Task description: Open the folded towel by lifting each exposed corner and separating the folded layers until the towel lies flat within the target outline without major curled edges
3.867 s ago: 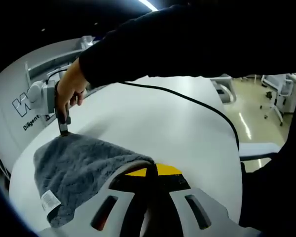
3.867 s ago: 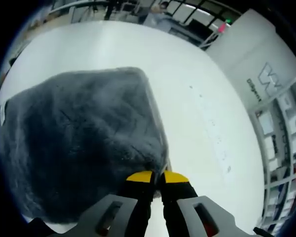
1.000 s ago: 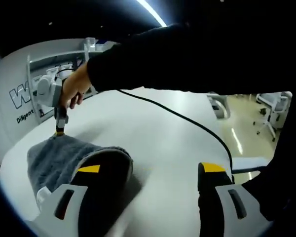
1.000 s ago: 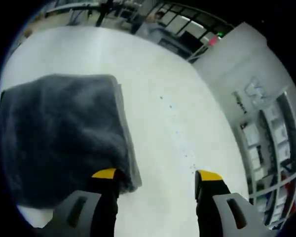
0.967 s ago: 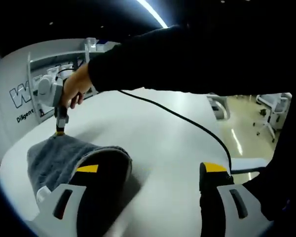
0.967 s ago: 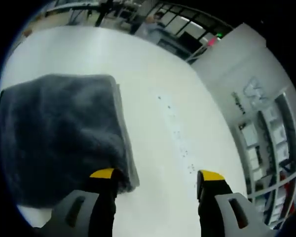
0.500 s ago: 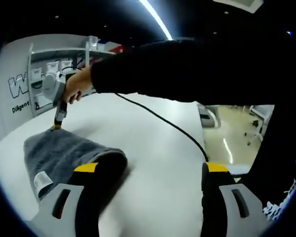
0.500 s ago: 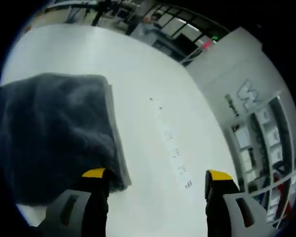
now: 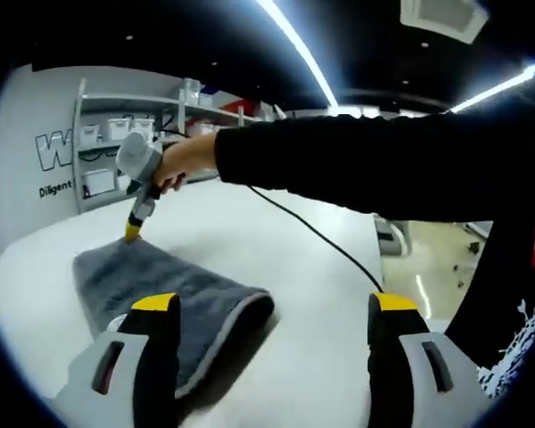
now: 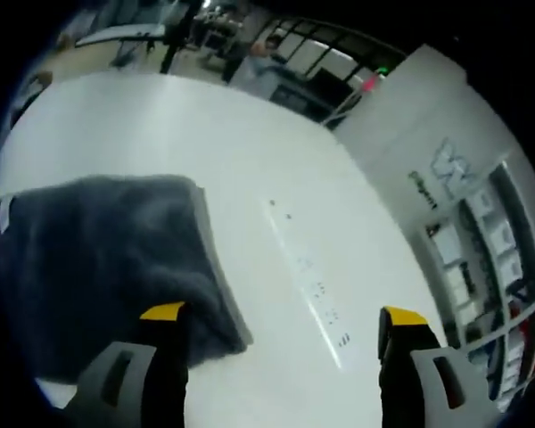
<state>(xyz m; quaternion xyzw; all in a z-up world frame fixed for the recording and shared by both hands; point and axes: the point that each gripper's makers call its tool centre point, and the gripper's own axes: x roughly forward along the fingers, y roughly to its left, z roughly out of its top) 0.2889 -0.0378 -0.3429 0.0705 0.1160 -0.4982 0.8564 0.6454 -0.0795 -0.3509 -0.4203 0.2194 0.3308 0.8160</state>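
On the white worktop [image 9: 276, 241] the grey towel [image 9: 152, 290] lay spread in a low, roughly rectangular shape, and from these views it looked opened out to a good degree, though whether any fold remained could not be told. Its near edge in the left gripper view showed a thick rounded lip, which might be a doubled layer or only a curled hem. No target outline could be made out on the worktop; in the right gripper view only a faint line of small marks [image 10: 316, 290] ran just beside the towel's [image 10: 98, 259] right-hand edge.

Both tools stood off the cloth with nothing in them. Seen in the left gripper view, the left tool [image 9: 266, 301] had its yellow-tipped jaws set wide apart, the left jaw over the towel's near corner and the right jaw over bare worktop. Its counterpart, the right tool [image 10: 283, 314], was likewise spread wide, its left jaw over the towel's near corner, its right jaw over bare surface. That same right tool [image 9: 134, 230] also appeared at the far end of the towel in the left gripper view, held in the person's hand [image 9: 180, 162] with a dark sleeve behind it and a black cable [image 9: 312, 236] trailing across the worktop; its tip hung at the towel's far corner.

As a judgement, the unfolding seemed largely done. What was left was checking the thick near edge and smoothing any curl.
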